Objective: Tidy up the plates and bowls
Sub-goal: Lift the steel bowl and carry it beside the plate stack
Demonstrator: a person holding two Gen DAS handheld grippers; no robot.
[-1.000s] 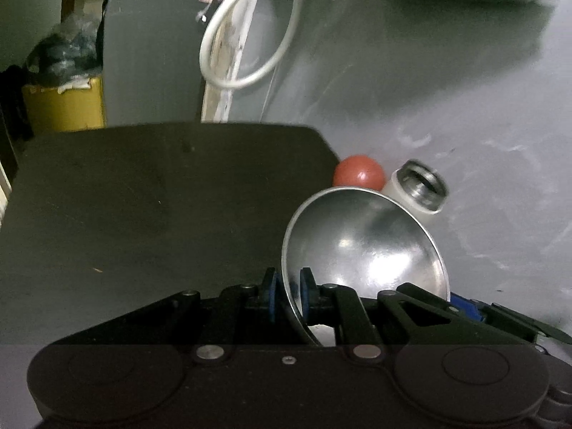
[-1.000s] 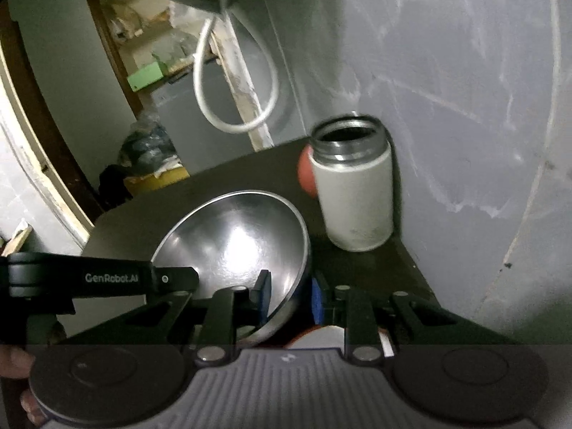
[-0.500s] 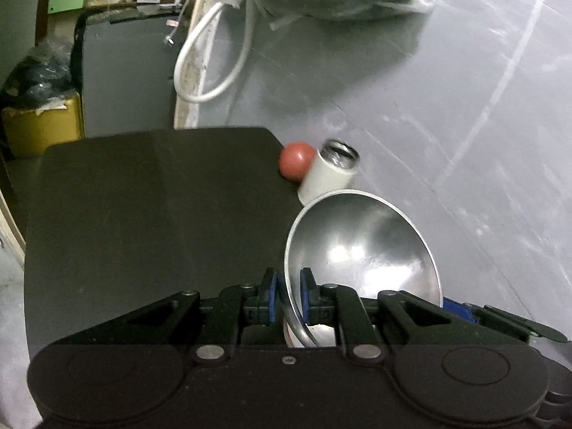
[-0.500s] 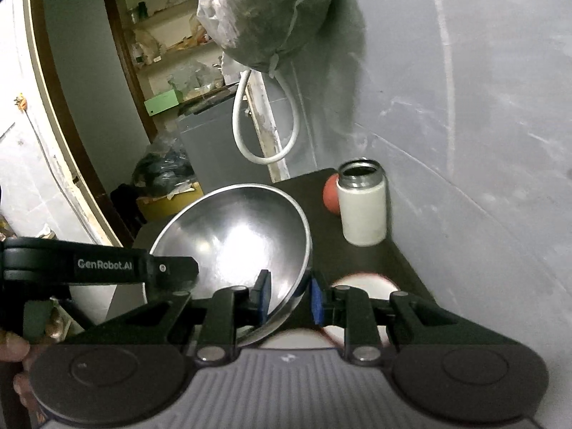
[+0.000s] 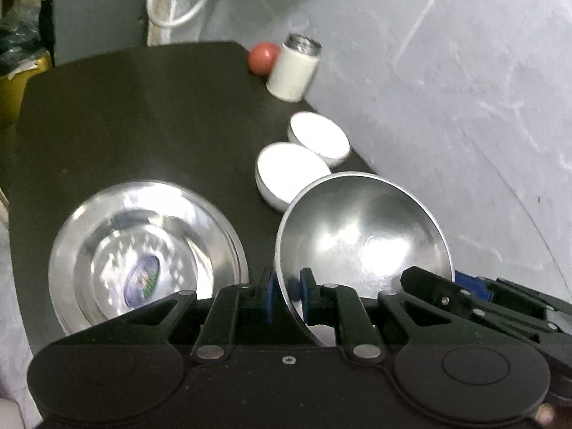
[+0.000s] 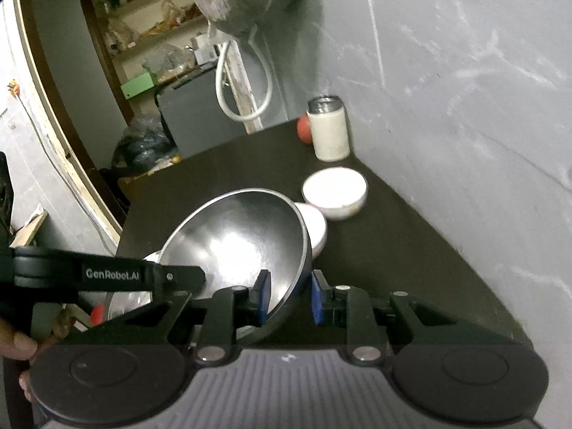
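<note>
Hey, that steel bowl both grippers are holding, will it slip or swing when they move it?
The steel bowl looks polished, so it may slip between the pads. The left gripper and right gripper pinch only its thin rim, so it could pivot. It seems thin-walled, probably light.

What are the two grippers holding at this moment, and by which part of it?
Both hold one steel bowl by its rim: the left gripper is clamped on the near left edge, and the right gripper is clamped on the opposite edge.
</note>
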